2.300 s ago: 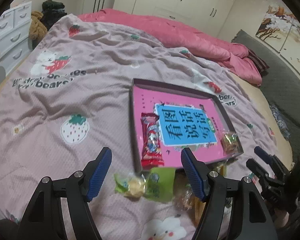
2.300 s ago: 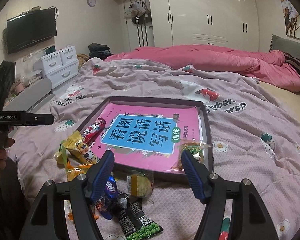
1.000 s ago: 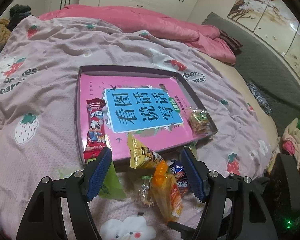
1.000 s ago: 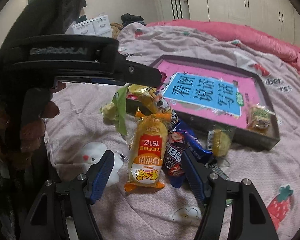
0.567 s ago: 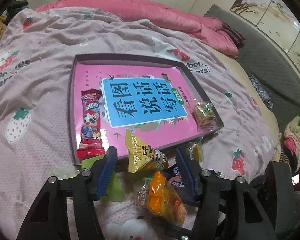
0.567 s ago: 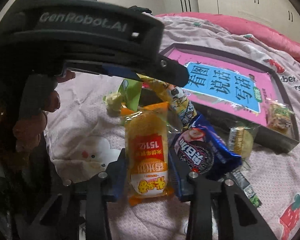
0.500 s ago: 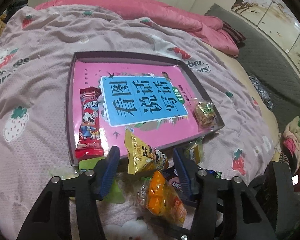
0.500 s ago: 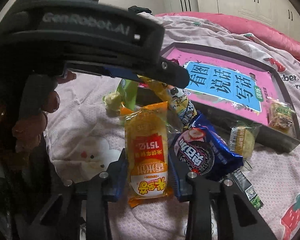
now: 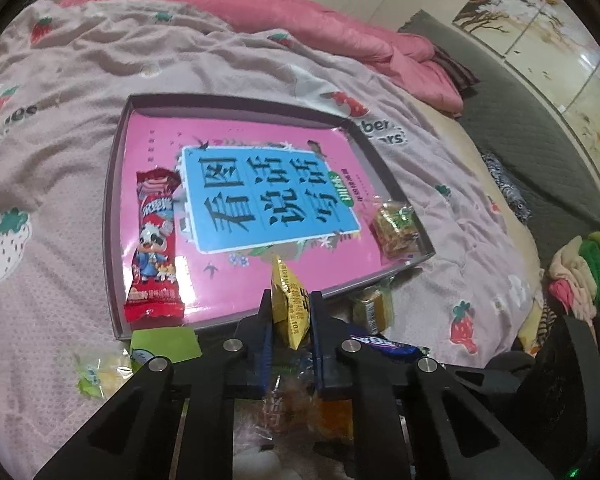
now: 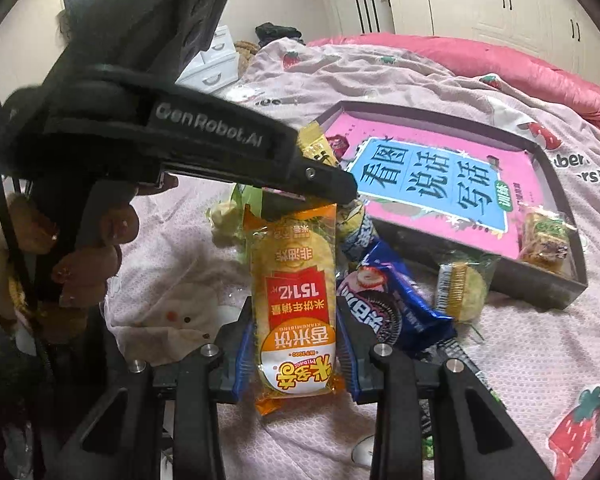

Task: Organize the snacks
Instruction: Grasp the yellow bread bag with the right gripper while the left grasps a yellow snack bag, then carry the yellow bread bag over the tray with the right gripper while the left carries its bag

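Observation:
My left gripper (image 9: 289,307) is shut on a yellow snack pack (image 9: 290,302) at the near edge of the dark tray (image 9: 114,184), which holds a pink book (image 9: 260,184), a red snack bar (image 9: 155,240) and a small cracker pack (image 9: 396,226). My right gripper (image 10: 295,320) is shut on an orange rice-cracker pack (image 10: 294,308) lying on the bed. The left gripper body (image 10: 172,136) crosses the right wrist view above it, with the yellow pack (image 10: 314,144) at its tip.
A blue cookie pack (image 10: 384,308), a clear biscuit pack (image 10: 458,286) and a green packet (image 9: 166,344) lie on the pink strawberry bedsheet (image 9: 60,80) in front of the tray. A pink duvet (image 9: 300,12) lies at the far side.
Both grippers have closed: the left on the yellow snack pack, the right on the orange rice-cracker pack. Both have moved closer to the snack pile.

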Motion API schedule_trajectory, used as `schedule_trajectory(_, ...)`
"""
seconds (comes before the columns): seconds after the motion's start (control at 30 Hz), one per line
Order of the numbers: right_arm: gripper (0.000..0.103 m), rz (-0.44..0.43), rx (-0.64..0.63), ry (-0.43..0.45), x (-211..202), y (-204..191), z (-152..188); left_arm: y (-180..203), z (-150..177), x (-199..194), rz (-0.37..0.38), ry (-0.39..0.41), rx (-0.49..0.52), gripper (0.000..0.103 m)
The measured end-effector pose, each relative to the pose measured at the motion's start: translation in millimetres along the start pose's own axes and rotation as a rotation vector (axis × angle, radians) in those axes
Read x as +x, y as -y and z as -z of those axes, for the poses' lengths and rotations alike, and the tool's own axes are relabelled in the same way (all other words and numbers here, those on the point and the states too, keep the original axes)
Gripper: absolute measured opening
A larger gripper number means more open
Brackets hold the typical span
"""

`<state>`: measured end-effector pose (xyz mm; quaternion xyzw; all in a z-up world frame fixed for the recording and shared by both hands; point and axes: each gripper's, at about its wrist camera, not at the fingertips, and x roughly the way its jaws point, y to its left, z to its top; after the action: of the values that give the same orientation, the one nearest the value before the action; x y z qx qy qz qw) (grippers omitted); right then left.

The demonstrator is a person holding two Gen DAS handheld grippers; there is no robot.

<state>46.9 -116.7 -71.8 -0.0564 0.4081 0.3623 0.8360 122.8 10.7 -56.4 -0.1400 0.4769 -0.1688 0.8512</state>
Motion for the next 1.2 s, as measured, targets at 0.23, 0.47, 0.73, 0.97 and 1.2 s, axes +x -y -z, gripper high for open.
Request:
schedule_trajectory(0.23, 0.036, -0.013, 0.029, 0.033, -12, 7, -1, 5, -4, -15, 0.015, 0.047, 0.013, 0.014)
schedule_trajectory(0.47, 0.036, -0.017, 0.055, 0.073, -22, 11, -3, 4, -7, -30, 0.027, 0.099, 0.009, 0.014)
schedule_trajectory(0.73, 0.036, -0.003, 0.086, 0.132, -38, 21, -8, 7, -11, -50, 0.020, 0.161, 0.021, 0.014)
schedule_trajectory(0.97, 0.036, -0.003, 0.102, 0.170, -45, 28, -11, 7, -13, -67, 0.036, 0.211, 0.017, 0.014)
schedule_trajectory(1.2, 0.036, -0.004, 0.133, 0.208, -53, 36, -14, 5, -16, -77, 0.030, 0.249, 0.000, 0.014)
